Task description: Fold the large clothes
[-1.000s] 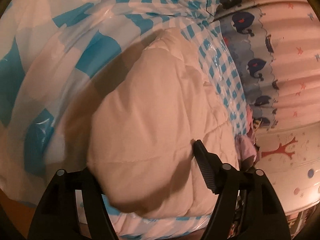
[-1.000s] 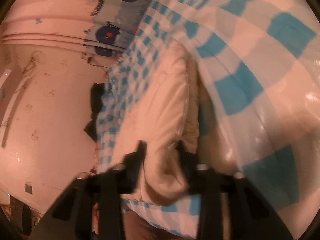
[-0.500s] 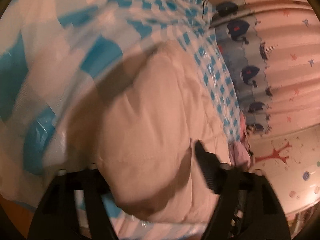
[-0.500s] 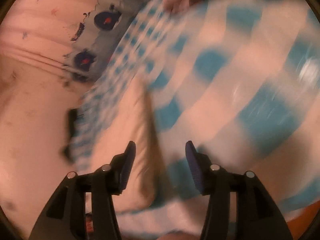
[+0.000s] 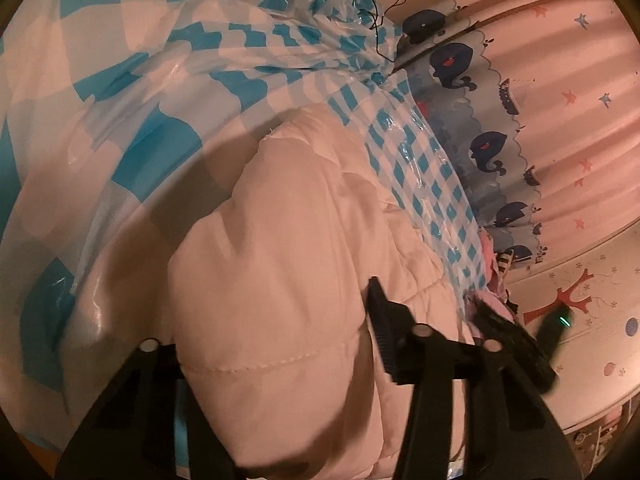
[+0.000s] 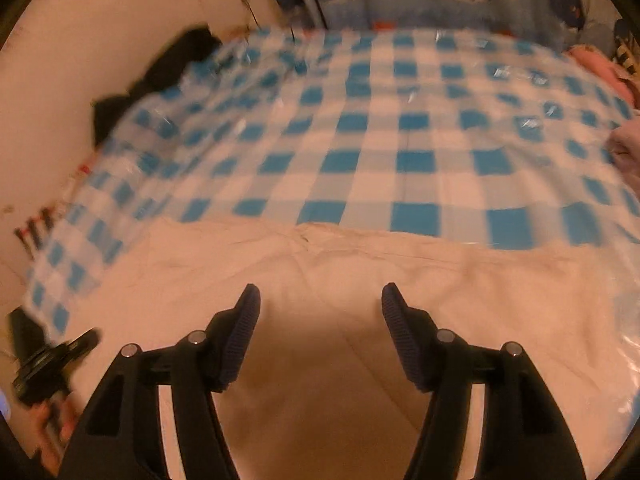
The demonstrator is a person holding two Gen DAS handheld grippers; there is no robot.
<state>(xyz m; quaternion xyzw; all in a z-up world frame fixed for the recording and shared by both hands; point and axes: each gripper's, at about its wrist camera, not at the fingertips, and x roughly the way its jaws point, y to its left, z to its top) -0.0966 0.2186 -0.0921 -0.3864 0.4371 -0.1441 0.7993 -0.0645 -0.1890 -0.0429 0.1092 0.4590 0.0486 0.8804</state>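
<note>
jacket (image 5: 280, 280) bulges between left tool (image 5: 272, 344) fingers; right tool (image 6: 320, 320) hovers above

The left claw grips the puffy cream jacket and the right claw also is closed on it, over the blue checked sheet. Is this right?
Not quite: the right claw is open and holds nothing, as the right wrist view shows. The left claw does grip the cream jacket over the checked sheet.

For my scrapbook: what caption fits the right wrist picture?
Open right claw hovering over a cream padded jacket on a blue checked sheet.
</note>
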